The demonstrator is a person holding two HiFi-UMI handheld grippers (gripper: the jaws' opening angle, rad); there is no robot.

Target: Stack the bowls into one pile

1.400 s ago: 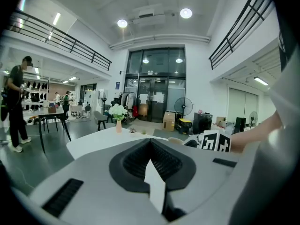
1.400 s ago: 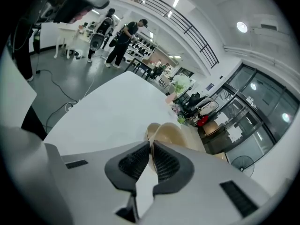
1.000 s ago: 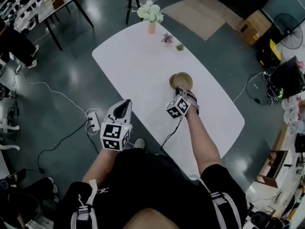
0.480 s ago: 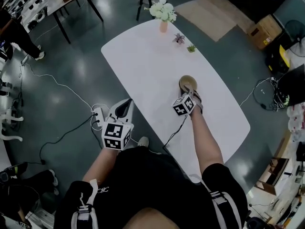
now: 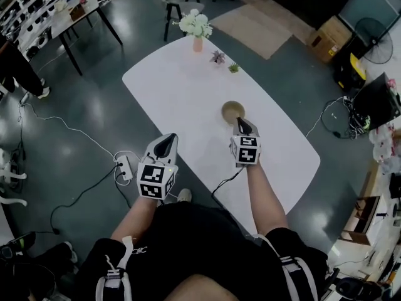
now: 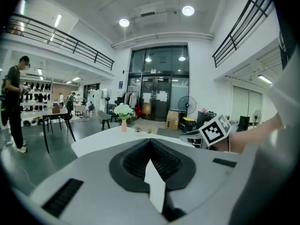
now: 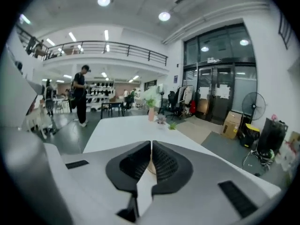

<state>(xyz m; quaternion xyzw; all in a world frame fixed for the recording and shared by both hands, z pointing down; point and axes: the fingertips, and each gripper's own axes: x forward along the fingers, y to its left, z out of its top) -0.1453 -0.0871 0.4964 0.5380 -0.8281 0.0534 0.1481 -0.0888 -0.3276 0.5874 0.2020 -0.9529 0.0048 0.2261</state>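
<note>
"What is the person wearing?"

"A black short-sleeved top, with pale webbing straps buckled over both shoulders."

"And the tools?"

"The left hand-held gripper and right hand-held gripper are pale grey shells with black ribbed pads. Each carries a black-and-white marker cube. A black cable trails from the right one, whose jaws have just been closing with nothing gripped between them."

My head view looks steeply down at the bench. My left gripper and right gripper cameras both face its vase.
</note>
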